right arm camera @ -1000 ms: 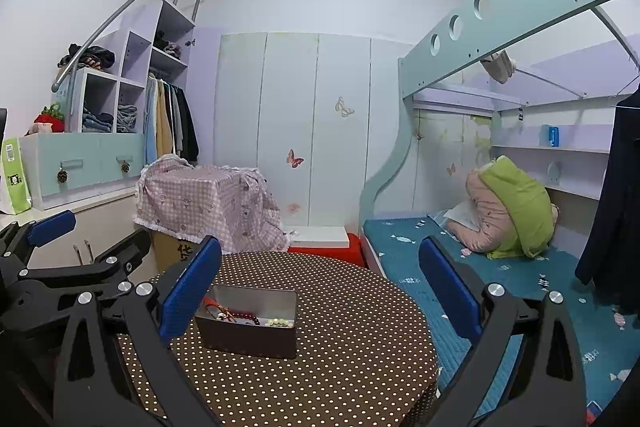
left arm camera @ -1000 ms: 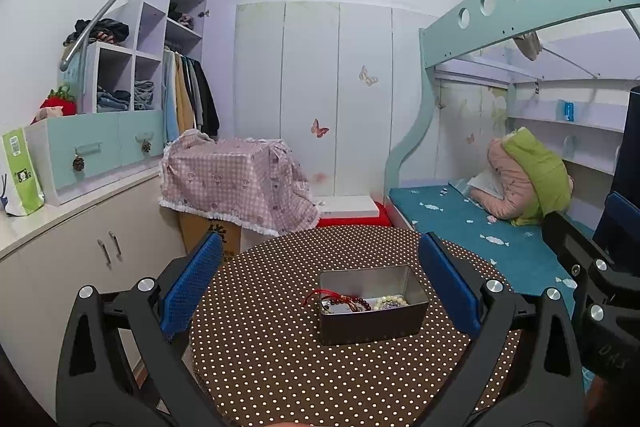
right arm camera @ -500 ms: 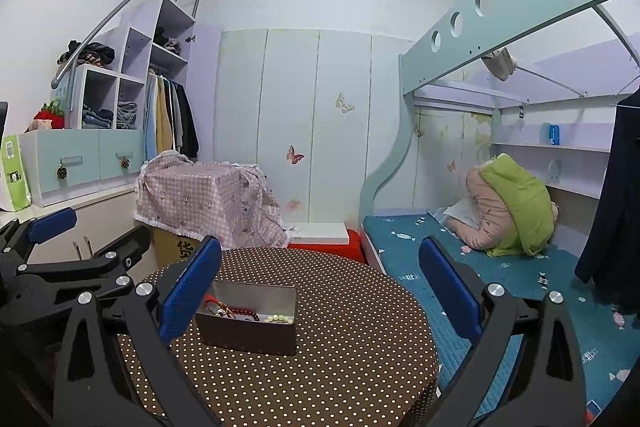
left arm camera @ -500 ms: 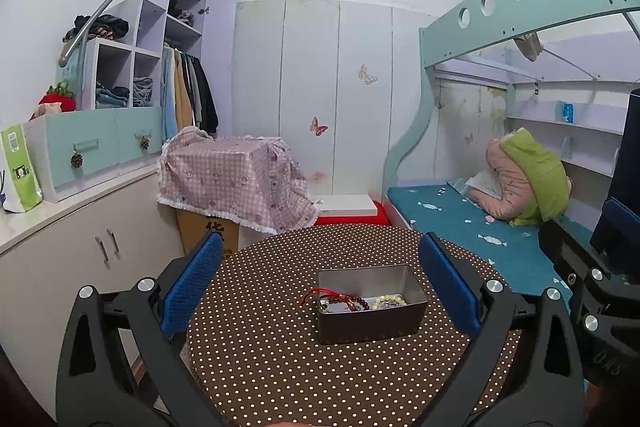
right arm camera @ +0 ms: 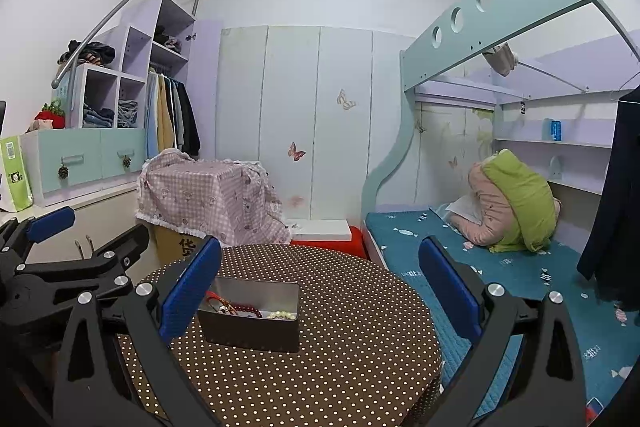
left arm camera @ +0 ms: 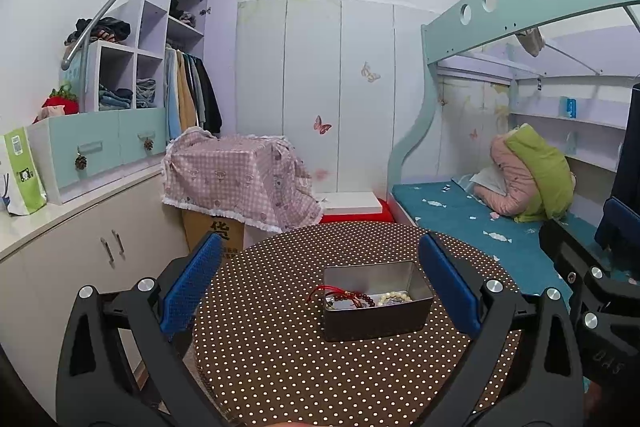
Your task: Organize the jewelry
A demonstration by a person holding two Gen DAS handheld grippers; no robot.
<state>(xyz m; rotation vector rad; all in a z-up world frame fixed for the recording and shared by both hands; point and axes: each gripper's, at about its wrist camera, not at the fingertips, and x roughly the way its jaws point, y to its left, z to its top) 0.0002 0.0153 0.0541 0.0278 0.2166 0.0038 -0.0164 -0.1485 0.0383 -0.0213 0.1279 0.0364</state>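
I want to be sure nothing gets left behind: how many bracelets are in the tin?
3 visible in the tin: a red cord one draped over the left rim, a dark red beaded one in the middle, a pale bead one on the right. More may lie hidden underneath.

A round table wears a dark brown cloth with small white polka dots. On it sits a silver-grey metal tin holding dark red beads, a red cord and cream pearls. Both grippers have black frames with bright blue pads.
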